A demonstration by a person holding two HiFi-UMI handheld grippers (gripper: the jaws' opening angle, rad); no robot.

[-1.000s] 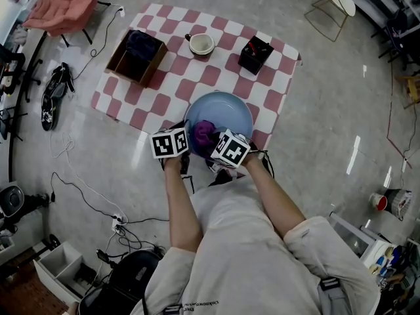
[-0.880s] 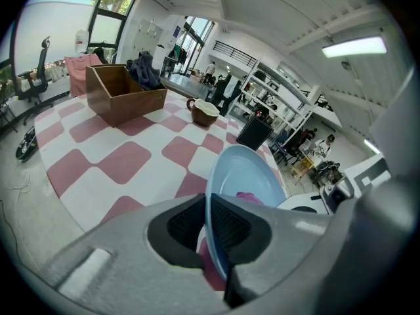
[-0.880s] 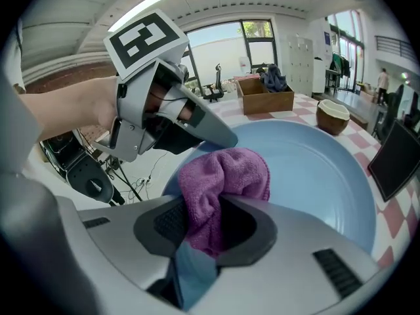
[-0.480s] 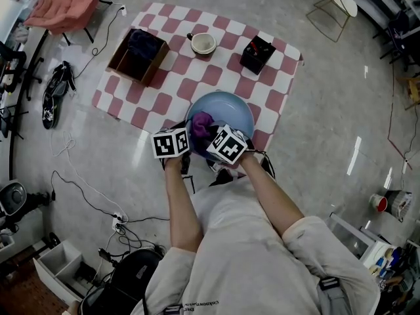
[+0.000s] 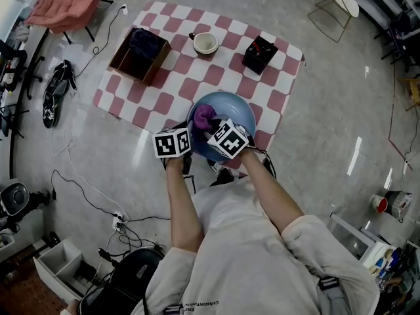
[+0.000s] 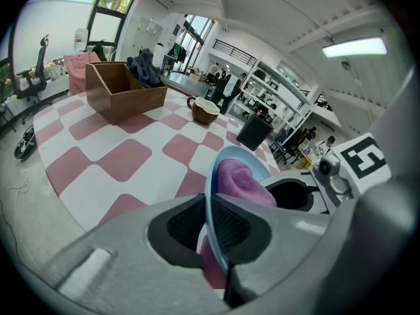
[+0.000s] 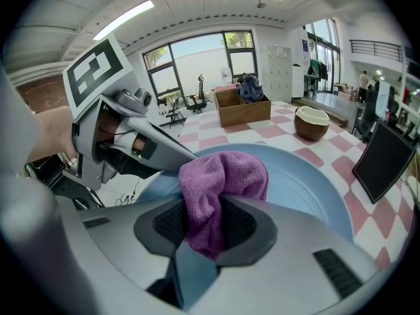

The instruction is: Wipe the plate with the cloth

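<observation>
One blue plate, tilted above the checkered mat, is clamped by its rim in the left gripper while the right gripper pinches the purple cloth onto its face; wiping seems underway, needing sweeps across the remaining face.

A checkered mat on the floor carries three things — a wooden box, a cup, a black box — well apart.
</observation>
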